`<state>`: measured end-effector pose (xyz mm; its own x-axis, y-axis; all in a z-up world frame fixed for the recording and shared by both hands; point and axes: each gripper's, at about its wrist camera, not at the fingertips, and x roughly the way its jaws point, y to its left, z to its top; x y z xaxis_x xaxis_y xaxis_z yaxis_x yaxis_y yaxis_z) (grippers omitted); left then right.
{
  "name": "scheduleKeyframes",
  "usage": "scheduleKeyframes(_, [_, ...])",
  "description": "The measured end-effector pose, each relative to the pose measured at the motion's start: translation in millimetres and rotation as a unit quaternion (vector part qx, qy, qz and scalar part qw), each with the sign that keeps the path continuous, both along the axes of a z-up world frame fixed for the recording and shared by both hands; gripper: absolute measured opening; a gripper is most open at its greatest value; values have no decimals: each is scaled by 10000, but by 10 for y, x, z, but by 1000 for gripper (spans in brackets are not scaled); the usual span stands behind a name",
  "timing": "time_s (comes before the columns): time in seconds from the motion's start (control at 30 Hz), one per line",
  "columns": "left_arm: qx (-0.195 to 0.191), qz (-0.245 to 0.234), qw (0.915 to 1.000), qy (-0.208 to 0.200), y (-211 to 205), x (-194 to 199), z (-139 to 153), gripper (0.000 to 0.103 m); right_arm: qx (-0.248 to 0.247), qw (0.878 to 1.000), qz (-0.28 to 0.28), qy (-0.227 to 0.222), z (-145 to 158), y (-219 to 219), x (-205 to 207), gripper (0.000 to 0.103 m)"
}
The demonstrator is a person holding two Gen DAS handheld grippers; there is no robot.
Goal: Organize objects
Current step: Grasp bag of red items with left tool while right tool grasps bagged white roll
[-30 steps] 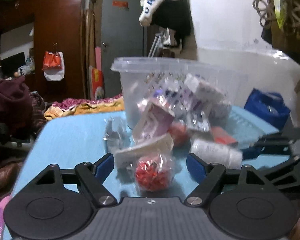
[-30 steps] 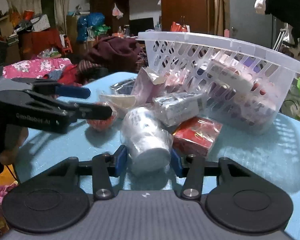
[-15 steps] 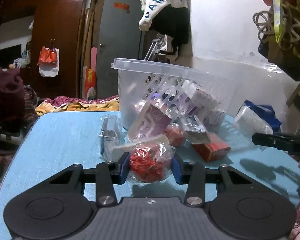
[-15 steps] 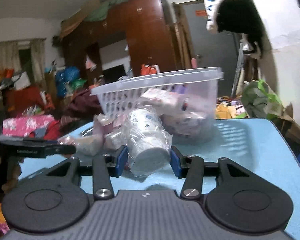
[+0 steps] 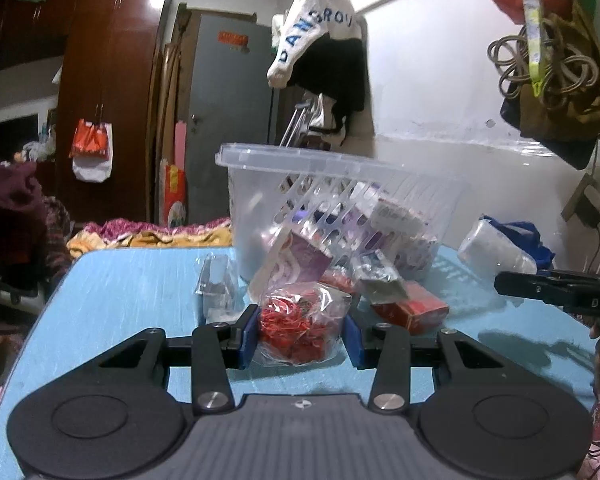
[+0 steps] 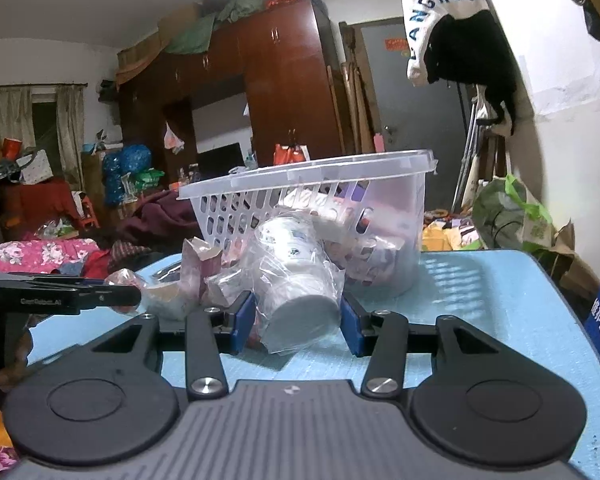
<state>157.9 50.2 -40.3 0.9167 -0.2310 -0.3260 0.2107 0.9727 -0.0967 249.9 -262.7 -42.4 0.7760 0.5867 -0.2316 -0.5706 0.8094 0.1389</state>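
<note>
Left wrist view: a light blue table [image 5: 120,288] is seen under everything, and behind it a cluttered room is laid out — a dark wooden wardrobe [image 5: 100,100], a grey door [image 5: 228,120], a white wall hung with a lettered white and black garment [image 5: 320,48].

On the table a clear slotted basket [image 5: 340,184] is tipped, its rim slanting down to the right, with packets seen through its slots. Just in front of it a loose heap is spread: a purple and white packet [image 5: 296,264], a red box [image 5: 416,308] lying flat, a clear wrapper [image 5: 216,284].

The left gripper [image 5: 300,334] is clamped on a clear bag of red pieces [image 5: 300,322], held between the blue pads [image 5: 247,334] at the near edge of the heap; whether it is lifted cannot be told.

From the right wrist, the right gripper [image 6: 298,322] is closed on a plastic-wrapped white cup [image 6: 296,280] — its long axis runs along the fingers, slightly tilted, the flat end toward the camera, the far end pointing at the basket [image 6: 308,176]. It is held above the table [image 6: 500,300].
</note>
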Motion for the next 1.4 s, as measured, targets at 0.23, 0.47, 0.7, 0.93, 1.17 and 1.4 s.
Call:
scheduleKeyframes(0.23, [-2, -57, 9998, -164, 13, -36, 14, 47, 59, 9998, -43, -201, 5, -23, -53, 49])
scheduleKeyframes(0.47, [-2, -61, 9998, -167, 22, -35, 17, 47, 64, 9997, -59, -217, 7, -22, -58, 49])
scheduleKeyframes(0.7, [4, -43, 9998, -193, 27, -39, 14, 47, 75, 9996, -80, -246, 9, -21, -68, 49])
scheduleKeyframes(0.93, [2, -46, 9997, -236, 28, -61, 15, 47, 85, 9995, -102, -274, 18, -29, -79, 49])
scheduleKeyframes(1.17, [4, -47, 9997, -241, 24, -62, 12, 47, 89, 9995, -105, -277, 22, -37, -83, 49])
scheduleKeyframes(1.4, [5, -47, 9997, -242, 21, -61, 15, 47, 90, 9995, -105, -277, 26, -36, -85, 49])
